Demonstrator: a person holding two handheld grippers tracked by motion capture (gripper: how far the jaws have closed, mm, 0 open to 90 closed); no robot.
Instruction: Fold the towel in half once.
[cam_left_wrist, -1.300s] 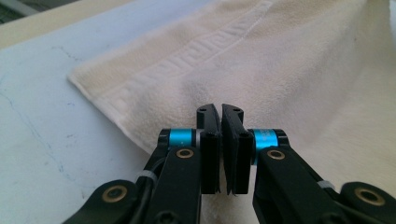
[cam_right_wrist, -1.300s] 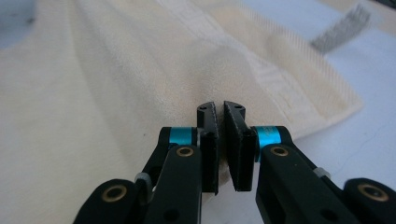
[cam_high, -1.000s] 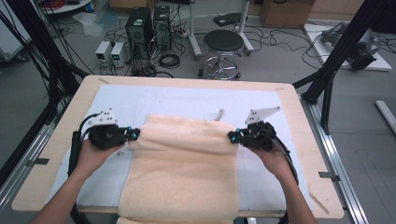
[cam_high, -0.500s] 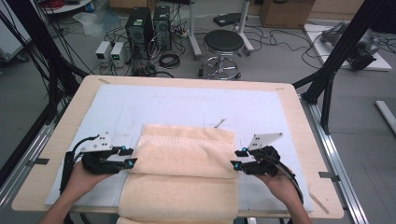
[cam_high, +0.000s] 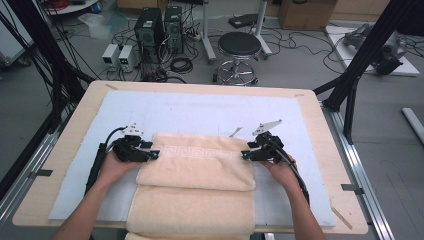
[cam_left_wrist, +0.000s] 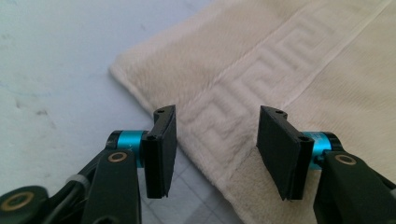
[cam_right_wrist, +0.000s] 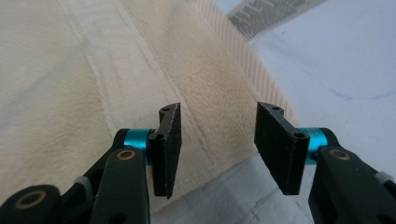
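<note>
Cream towel folded on the pale blue mat in the near half of the bench, upper layer doubled over toward the person, its Greek-key border band running across the top fold; lower layer reaching the near edge of the bench and spilling just over it. White care label poking out from under the far right corner onto the mat.

Left tool at the towel's left end, jaws about half spread and having just been opening, pads clear of the cloth; patterned corner lying flat beneath the gap, nothing gripped. Right tool at the right end likewise: half spread, just opened, ribbed hem below and between the jaws but not pinched. In the high view, left tool and right tool both low at the fold's two ends, hands behind them.

Fold apparently just laid down and released. Risks from here, as a judgement: a pad edge snagging the plush pile on withdrawal and dragging a corner back open; one tool pulling away sooner or harder than the other, skewing the top layer; the overhanging lower layer sliding off the near edge under its own weight if nudged. A regrip taken too shallow would catch only the top ply and split the fold.

Beyond the bench: a round stool, computer towers, cables across the floor.
</note>
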